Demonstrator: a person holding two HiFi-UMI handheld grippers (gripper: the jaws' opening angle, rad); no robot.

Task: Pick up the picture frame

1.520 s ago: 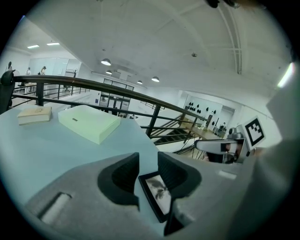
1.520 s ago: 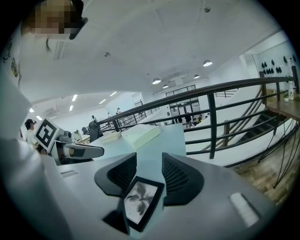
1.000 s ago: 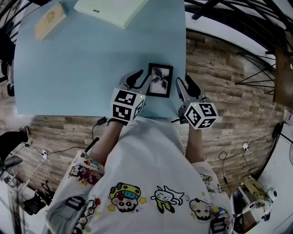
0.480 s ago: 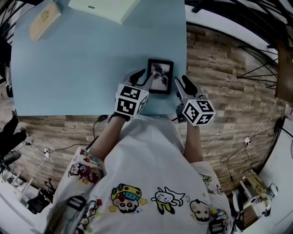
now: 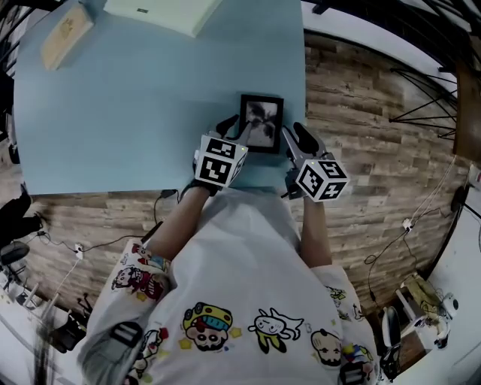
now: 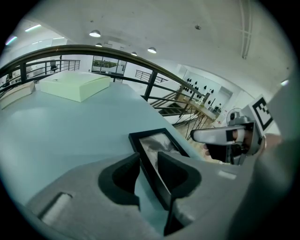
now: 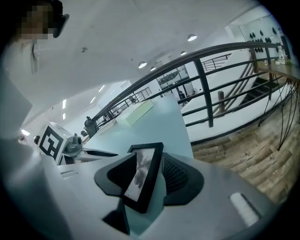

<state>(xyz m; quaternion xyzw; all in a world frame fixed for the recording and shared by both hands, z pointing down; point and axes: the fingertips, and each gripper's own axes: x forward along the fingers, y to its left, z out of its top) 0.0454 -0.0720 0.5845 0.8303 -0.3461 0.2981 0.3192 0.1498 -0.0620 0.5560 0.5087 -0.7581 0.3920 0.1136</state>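
A black picture frame (image 5: 261, 122) with a grey photo lies flat on the light blue table (image 5: 135, 105), near its front right corner. My left gripper (image 5: 234, 128) is at the frame's left side. In the left gripper view the frame's (image 6: 157, 143) left rail runs between the jaws of the left gripper (image 6: 149, 168), which stand apart with table showing beside the rail. My right gripper (image 5: 294, 139) is at the frame's right side. In the right gripper view the frame's (image 7: 146, 159) right rail sits between the spread jaws of the right gripper (image 7: 150, 171), which is open.
A pale flat box (image 5: 161, 11) lies at the table's far edge, and a wooden block (image 5: 66, 34) at the far left. The table's right edge runs just right of the frame, with plank floor (image 5: 361, 113) beyond. A dark railing (image 6: 140, 61) stands behind the table.
Both grippers have come down and forward onto the frame. Earlier they hovered beside and short of it; now each straddles one side rail.
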